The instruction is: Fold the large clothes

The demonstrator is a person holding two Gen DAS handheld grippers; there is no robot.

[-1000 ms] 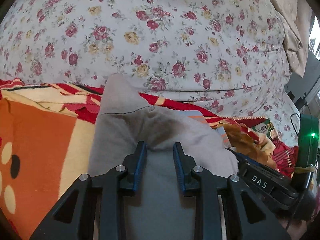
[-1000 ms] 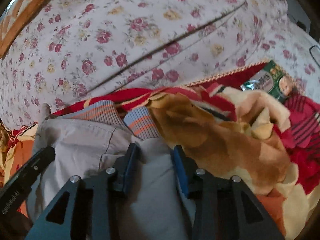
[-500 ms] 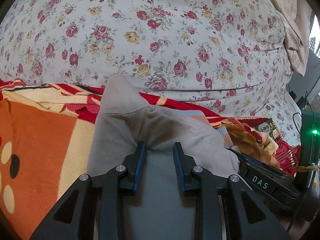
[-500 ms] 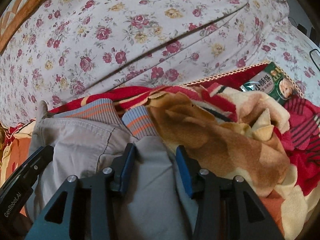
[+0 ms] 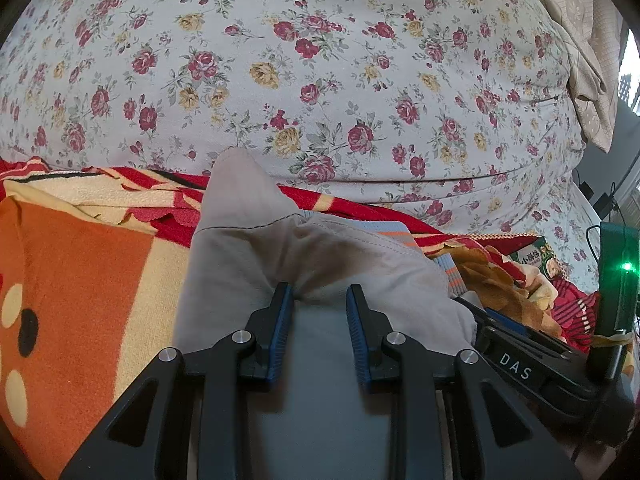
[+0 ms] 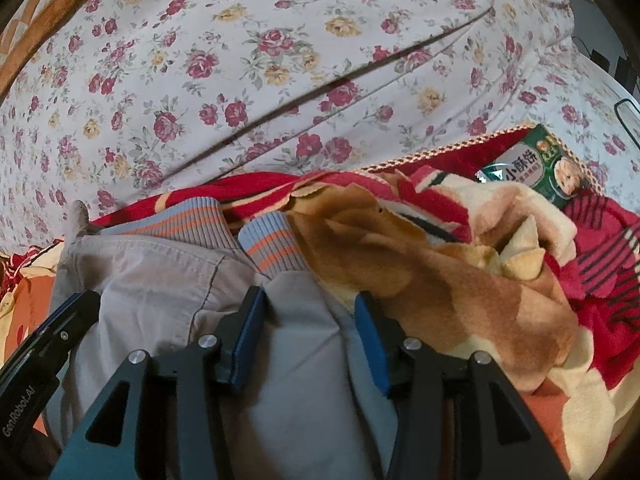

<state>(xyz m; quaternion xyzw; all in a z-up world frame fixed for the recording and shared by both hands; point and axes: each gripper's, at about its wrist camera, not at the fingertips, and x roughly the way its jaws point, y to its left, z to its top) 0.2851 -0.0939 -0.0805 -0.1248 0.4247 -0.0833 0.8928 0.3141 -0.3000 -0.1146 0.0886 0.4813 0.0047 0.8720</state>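
Note:
A grey jacket (image 5: 256, 240) with blue-and-orange striped ribbed cuffs (image 6: 276, 248) lies on a bed, bunched in front of both grippers. My left gripper (image 5: 319, 294) has its jaws apart with grey cloth lying between and under them. My right gripper (image 6: 308, 300) is open wider, with grey cloth (image 6: 160, 280) between its fingers. The right gripper's body (image 5: 520, 364) shows at the right in the left wrist view, and the left gripper's body (image 6: 44, 344) shows at the left in the right wrist view.
An orange, red and cream blanket (image 5: 80, 272) lies under the jacket and is bunched up at the right (image 6: 440, 280). A floral duvet (image 5: 320, 60) rises behind. A green snack packet (image 6: 540, 172) lies on the blanket. A device with a green light (image 5: 618, 276) stands at far right.
The right gripper's jaws have opened wider around the grey cloth, and it has drawn back slightly. The left gripper has barely moved.

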